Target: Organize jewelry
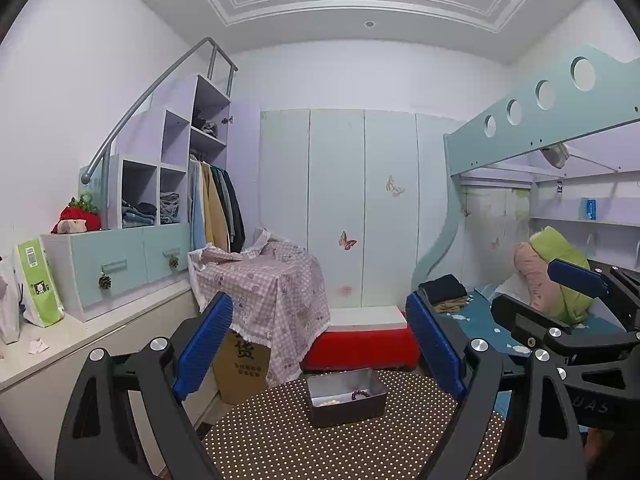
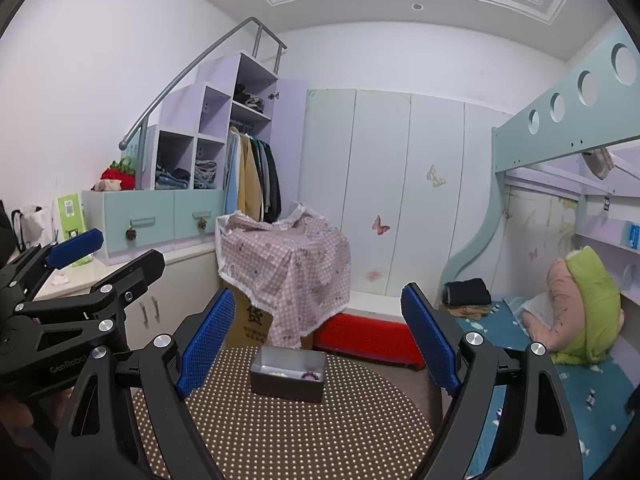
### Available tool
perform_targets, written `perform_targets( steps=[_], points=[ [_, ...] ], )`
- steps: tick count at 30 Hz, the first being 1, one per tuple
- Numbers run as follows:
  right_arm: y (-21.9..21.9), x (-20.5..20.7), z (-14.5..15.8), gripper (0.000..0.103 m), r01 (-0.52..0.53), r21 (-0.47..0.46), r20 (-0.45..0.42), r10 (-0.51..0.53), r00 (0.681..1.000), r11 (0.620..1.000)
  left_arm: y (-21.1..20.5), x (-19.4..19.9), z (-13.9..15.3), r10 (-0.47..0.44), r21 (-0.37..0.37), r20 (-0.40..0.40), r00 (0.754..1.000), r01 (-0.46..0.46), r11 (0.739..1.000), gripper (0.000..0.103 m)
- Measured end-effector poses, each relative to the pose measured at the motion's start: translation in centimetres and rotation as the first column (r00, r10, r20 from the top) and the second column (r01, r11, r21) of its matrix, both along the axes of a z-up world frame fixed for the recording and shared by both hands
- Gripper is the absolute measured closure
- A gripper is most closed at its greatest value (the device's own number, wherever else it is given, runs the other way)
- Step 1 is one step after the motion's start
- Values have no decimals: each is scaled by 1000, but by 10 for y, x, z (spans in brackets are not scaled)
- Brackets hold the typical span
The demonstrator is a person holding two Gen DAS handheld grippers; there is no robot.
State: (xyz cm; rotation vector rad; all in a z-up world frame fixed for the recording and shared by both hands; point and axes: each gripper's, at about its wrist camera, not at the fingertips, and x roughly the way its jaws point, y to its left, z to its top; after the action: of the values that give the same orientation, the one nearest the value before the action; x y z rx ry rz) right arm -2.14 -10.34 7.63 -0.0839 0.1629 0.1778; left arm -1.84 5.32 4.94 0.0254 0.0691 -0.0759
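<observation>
A grey metal box [image 1: 346, 398] stands on a round brown table with white dots [image 1: 320, 448]. Inside lie a dark purple bead bracelet [image 1: 360, 394] and a pale bead string [image 1: 328, 402]. My left gripper [image 1: 320, 352] is open and empty, held above and in front of the box. The right wrist view shows the same box [image 2: 287, 374] with the purple bracelet [image 2: 312, 376] and pale beads [image 2: 276, 372]. My right gripper [image 2: 318, 340] is open and empty, also raised before the box. Each gripper shows at the edge of the other's view.
A pink checked cloth covers a cardboard box [image 1: 264, 280] behind the table. A red bench [image 1: 360, 346] stands by the wardrobe. A bunk bed [image 2: 560, 340] with pillows is at the right. A white counter [image 1: 48, 348] with bags is at the left.
</observation>
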Motion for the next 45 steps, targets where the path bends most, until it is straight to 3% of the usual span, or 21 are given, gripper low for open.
perform_targets(
  steps=[45],
  points=[
    [1, 6, -4, 21, -9, 4, -12, 9, 1000, 1000, 0, 4, -1, 0, -1, -4, 1000, 0, 1000, 17]
  ],
)
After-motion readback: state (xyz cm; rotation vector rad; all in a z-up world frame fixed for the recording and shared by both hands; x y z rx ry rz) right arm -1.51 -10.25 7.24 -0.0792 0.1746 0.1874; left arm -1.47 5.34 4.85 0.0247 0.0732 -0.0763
